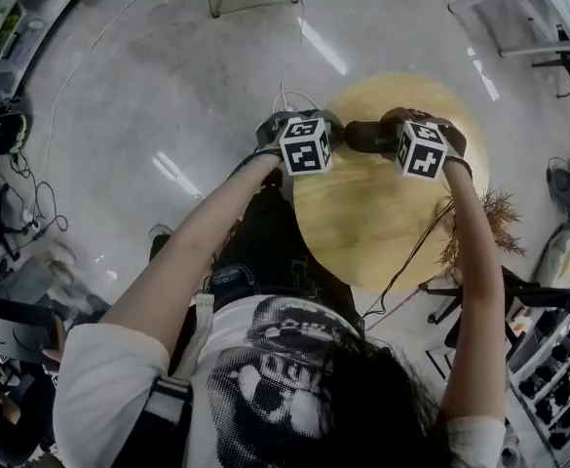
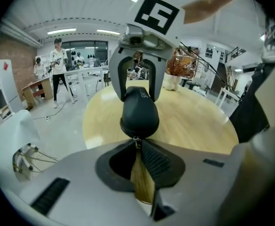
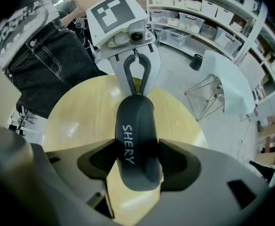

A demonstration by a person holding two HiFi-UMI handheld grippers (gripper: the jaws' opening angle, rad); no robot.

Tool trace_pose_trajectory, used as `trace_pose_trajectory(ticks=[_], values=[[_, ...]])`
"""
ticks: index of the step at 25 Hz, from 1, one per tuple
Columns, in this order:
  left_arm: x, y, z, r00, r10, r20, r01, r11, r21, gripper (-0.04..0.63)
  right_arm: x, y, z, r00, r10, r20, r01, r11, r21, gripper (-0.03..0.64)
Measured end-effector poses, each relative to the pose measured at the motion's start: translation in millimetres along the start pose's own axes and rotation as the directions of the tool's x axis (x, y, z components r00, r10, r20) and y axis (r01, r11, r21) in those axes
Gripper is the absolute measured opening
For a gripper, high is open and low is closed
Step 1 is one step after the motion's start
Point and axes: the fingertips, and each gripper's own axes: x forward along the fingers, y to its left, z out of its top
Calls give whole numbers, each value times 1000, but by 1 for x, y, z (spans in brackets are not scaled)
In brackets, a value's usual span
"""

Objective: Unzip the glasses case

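Left claw [image 2: 138, 147] pinched nearly together on zipper pull [image 2: 137, 139] at left end of glasses case [image 2: 139, 112] | right claw [image 3: 136, 149] clamps case's right end over desk [image 2: 193, 126] | step: pull grasped, case looks zipped | next: draw pull along seam, right holding firm

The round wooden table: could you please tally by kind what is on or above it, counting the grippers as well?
glasses case: 1 (black, zip pull at one end)
grippers: 2 (left gripper at the zip pull, right gripper clamped on the case)
Total: 3
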Motion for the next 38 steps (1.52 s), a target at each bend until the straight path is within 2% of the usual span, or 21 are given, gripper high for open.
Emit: trace_pose_trajectory(ticks=[1, 5, 9, 14, 16, 21, 27, 33, 38], values=[[0, 0, -1, 1000, 3, 2, -3, 1000, -17, 21, 0, 0, 0, 1000, 2, 4, -2, 1000, 11, 281], [-2, -2, -3, 999, 33, -13, -34, 999, -26, 12, 2, 5, 0, 999, 34, 37, -37, 996, 81, 281], [-6, -6, -7, 999, 48, -10, -48, 997, -61, 12, 4, 15, 8, 990, 90, 107, -113, 965, 237, 281], [-7, -24, -6, 999, 47, 14, -45, 992, -120, 12, 5, 21, 7, 989, 37, 144, -86, 932, 352, 281], [-7, -29, -6, 998, 62, 20, -59, 988, -145, 12, 6, 24, 8, 985, 11, 171, -82, 907, 413, 281], [-11, -30, -7, 993, 107, 43, -94, 968, -235, 12, 7, 31, 14, 963, -66, 263, -112, 789, 605, 281], [-12, -40, -6, 990, 134, 51, -115, 957, -266, 12, 9, 39, 22, 943, -138, 304, -148, 643, 751, 281], [-10, -48, 0, 986, 155, 59, -132, 948, -288, 12, 8, 41, 26, 924, -209, 319, -189, 476, 859, 281], [-13, -51, 2, 979, 185, 80, -150, 933, -327, 12, 8, 43, 29, 907, -237, 348, -251, 359, 899, 281]])
